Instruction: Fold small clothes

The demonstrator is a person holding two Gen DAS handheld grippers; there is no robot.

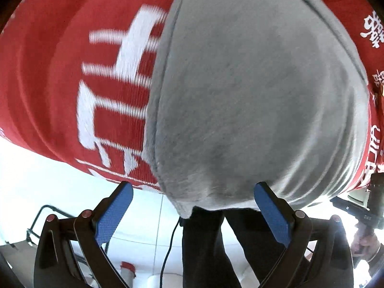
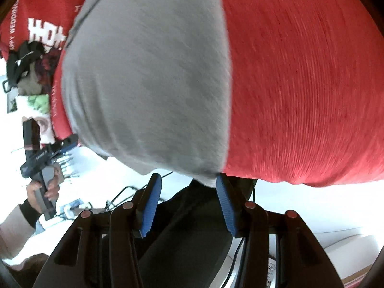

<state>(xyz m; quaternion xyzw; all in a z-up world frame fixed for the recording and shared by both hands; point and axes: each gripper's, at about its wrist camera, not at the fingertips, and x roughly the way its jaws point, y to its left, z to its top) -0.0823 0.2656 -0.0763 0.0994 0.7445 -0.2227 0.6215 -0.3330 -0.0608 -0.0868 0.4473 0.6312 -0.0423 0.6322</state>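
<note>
— Folded yet?
— Hardly begun, by the look. Grey garment spread over the red cloth on the surface, one narrow end hanging past the near edge. No crease or doubled layer to be made out, though blurred.
— Left gripper?
— Spread wide, blue fingers either side of the hanging end, nothing pinched.
— Right gripper?
— About half open over the garment's near corner. Right finger just at the corner's tip; touching or not, cannot tell. Nothing clamped.
— Anything else waiting?
— Possibly: a heap of dark and patterned pieces at the far side.
— Left to do?
— Probably everything: taking hold, folding over, setting aside.
</note>
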